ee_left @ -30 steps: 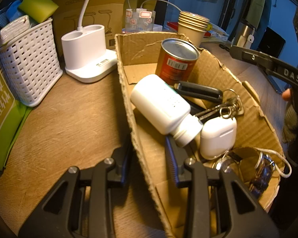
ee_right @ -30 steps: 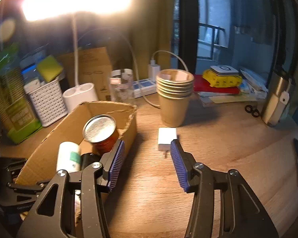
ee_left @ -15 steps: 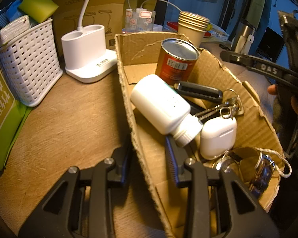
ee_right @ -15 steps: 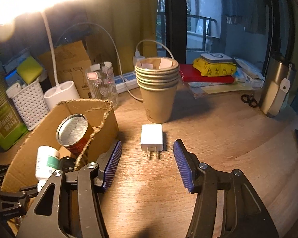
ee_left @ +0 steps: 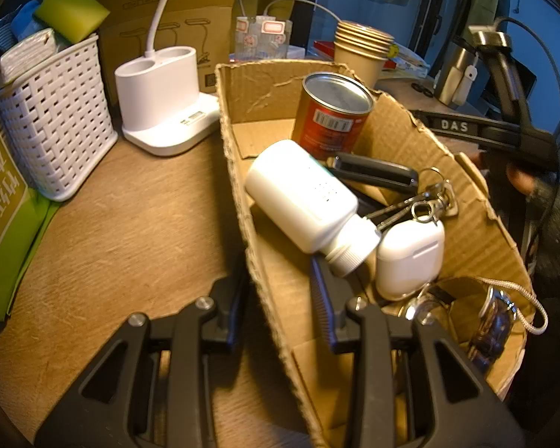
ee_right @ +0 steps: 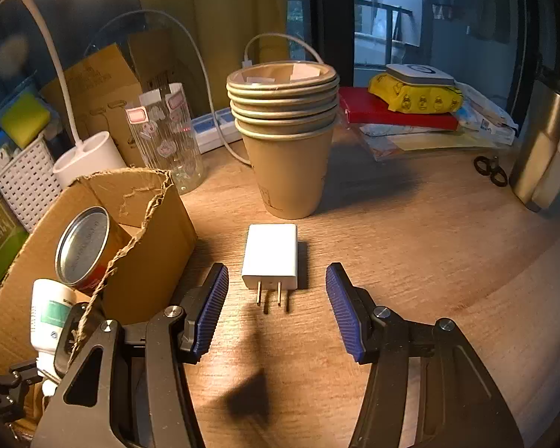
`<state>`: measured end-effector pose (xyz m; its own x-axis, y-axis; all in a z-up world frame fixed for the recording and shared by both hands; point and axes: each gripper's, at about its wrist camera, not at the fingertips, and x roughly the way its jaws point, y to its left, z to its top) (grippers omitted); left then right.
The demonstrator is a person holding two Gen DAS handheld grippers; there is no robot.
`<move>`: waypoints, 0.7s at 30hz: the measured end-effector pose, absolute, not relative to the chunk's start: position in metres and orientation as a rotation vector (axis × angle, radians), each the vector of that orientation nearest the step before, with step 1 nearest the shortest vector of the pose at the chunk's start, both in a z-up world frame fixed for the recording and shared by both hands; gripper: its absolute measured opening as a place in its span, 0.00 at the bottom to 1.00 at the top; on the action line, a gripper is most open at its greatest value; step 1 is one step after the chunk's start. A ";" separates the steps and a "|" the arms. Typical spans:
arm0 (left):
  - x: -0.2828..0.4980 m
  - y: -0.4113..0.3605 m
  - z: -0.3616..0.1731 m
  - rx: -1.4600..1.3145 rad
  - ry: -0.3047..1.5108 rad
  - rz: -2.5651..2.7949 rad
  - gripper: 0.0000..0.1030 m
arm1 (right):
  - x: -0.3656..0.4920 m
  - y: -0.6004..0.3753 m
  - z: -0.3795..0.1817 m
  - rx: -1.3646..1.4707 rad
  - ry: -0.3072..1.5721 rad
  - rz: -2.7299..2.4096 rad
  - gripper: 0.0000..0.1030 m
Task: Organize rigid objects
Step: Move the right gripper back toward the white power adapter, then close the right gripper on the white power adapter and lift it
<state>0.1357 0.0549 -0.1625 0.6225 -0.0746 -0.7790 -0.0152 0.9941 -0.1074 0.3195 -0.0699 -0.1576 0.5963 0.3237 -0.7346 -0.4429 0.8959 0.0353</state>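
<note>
A white plug charger (ee_right: 270,254) lies flat on the wooden desk, prongs toward me. My right gripper (ee_right: 276,298) is open, its blue pads on either side of the prongs and touching nothing. To its left stands a torn cardboard box (ee_right: 149,231). My left gripper (ee_left: 283,295) is shut on the cardboard box (ee_left: 235,156), one finger outside its left wall and one inside. In the box are a red can (ee_left: 332,115), a white bottle (ee_left: 302,198) on its side, a key fob with keys (ee_left: 373,168) and a white earbud case (ee_left: 410,254).
A stack of paper cups (ee_right: 287,142) stands just behind the charger. A glass jar (ee_right: 168,134), a white lamp base (ee_left: 164,100) and a white basket (ee_left: 56,119) line the back left. Scissors (ee_right: 491,171), a steel flask (ee_right: 545,149) and a red book (ee_right: 392,112) sit at the right.
My right gripper has moved forward and down toward the charger, which now lies between its fingertips, and its jaws stand a little wider. The left gripper and the box have not moved.
</note>
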 end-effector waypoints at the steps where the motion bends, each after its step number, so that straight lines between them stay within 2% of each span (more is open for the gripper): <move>1: 0.136 0.055 -0.162 -0.107 0.899 -0.034 0.33 | 0.321 -0.068 -0.158 -0.161 0.820 0.445 0.56; 21: 0.136 0.055 -0.163 -0.109 0.899 -0.037 0.33 | 0.338 -0.054 -0.171 -0.214 0.857 0.418 0.56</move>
